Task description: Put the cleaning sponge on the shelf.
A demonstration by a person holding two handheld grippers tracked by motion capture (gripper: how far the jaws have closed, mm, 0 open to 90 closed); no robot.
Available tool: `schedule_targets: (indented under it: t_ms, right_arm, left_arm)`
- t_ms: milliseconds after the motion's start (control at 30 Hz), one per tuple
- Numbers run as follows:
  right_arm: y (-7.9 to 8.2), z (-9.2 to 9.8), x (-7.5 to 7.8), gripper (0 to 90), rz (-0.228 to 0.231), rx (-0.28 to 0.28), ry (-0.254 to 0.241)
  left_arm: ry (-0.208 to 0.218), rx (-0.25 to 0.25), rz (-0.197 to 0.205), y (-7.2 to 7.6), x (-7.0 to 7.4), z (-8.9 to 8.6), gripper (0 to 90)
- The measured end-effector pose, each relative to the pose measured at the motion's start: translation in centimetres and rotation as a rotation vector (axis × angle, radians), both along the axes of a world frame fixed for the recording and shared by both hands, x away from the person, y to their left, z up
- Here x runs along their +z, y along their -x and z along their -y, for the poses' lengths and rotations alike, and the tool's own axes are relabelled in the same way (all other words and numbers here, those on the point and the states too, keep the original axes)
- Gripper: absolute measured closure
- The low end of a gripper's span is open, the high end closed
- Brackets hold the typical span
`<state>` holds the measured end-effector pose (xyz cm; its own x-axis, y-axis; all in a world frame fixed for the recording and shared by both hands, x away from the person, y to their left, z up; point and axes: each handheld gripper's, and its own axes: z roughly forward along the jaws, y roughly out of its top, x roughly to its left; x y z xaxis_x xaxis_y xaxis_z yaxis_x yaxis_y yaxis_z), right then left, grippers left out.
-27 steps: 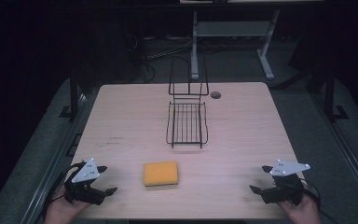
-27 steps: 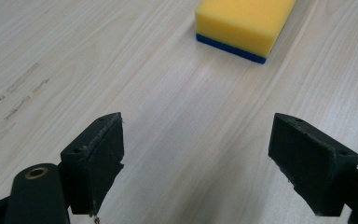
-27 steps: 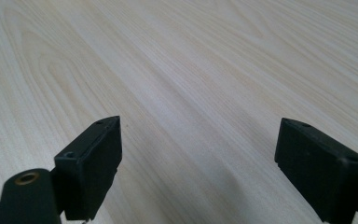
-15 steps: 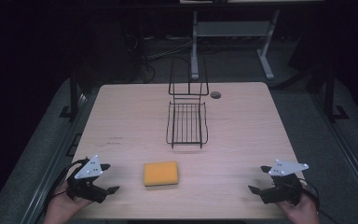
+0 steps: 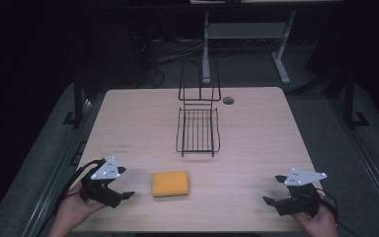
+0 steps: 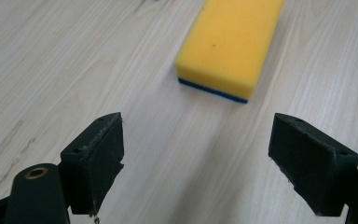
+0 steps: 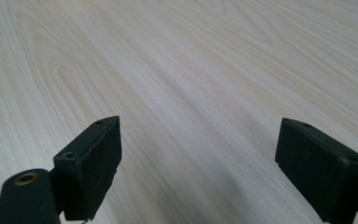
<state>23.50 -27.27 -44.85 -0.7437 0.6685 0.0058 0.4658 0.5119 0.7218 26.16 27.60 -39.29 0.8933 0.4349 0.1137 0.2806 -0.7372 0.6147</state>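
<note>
A yellow sponge [image 5: 170, 183] with a thin blue underside lies flat near the front of the wooden table [image 5: 256, 143]. My left gripper [image 5: 124, 182] hovers just left of it, open, its jaws pointing at the sponge. In the left gripper view the sponge [image 6: 228, 44] sits ahead of the wide-apart jaws of the left gripper [image 6: 200, 154], untouched. My right gripper [image 5: 272, 189] is at the front right, open, holding nothing. The right gripper view has bare wood between the jaws of the right gripper [image 7: 200, 158].
A black wire rack [image 5: 198, 129] with an upright back stands in the middle of the table, beyond the sponge. A round cable hole [image 5: 228, 100] sits near the far edge. Dark floor and a stand's legs lie past the table.
My left gripper has crept to the right, closer to the sponge. The right gripper has shifted slightly left. The sponge and rack have not moved.
</note>
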Motion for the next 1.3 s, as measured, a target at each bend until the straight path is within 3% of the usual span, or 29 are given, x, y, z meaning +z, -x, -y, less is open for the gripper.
schedule_targets:
  t_ms: [700,967,1300]
  right_arm:
    - [0.3,-0.3,0.5,13.6,0.023,0.019,-0.017]
    - [0.3,-0.2,0.6,13.4,0.024,0.026,-0.019]
    - [0.4,-0.1,0.7,13.3,0.027,0.031,-0.029]
  left_arm:
    - [-0.06,-0.095,-0.011,-1.5,1.1,3.7,17.5]
    - [-0.1,-0.132,-0.047,-2.5,1.0,5.6,17.5]
    - [-0.116,-0.162,-0.063,-3.4,1.2,7.5,17.5]
